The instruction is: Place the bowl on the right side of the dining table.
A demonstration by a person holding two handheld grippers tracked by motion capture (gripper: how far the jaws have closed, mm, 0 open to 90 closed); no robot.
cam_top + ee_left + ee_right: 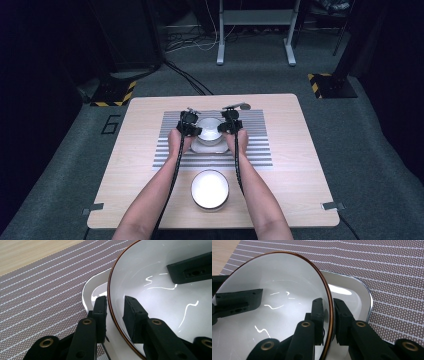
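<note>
Left claw (pixel 192 129): straddles the left rim of the brown-rimmed bowl (pixel 209 128), one jaw outside the wall and one inside. In the left gripper view a gap shows between the inner jaw and the wall, so the left claw (pixel 115 305) brackets the rim rather than pinching it firmly; whether it presses at all cannot be told.

Centre: the bowl sits over the white dish (pixel 201 147) on the striped mat (pixel 260 145), mid-worktop (pixel 300 170). Both gripper views show the bowl (pixel 160 290) overlapping the dish (pixel 89 291), its rim standing above the dish's edge. Whether its base rests in the dish or hangs just clear cannot be told. A second bowl (pixel 210 189) stands alone on the bare wood near the person's edge, well apart from the pair, untouched.

Right claw (pixel 226 126): in the right gripper view the right claw (pixel 331 305) pinches the bowl's rim (pixel 287 297), jaws close on either side of the brown edge.

Progress, as a judgement: two-handed grip on opposite rims is set; the bowl is at the dish. Left to do: settle or lift it fully, open both claws, and handle the near bowl if it belongs to the stack.
</note>
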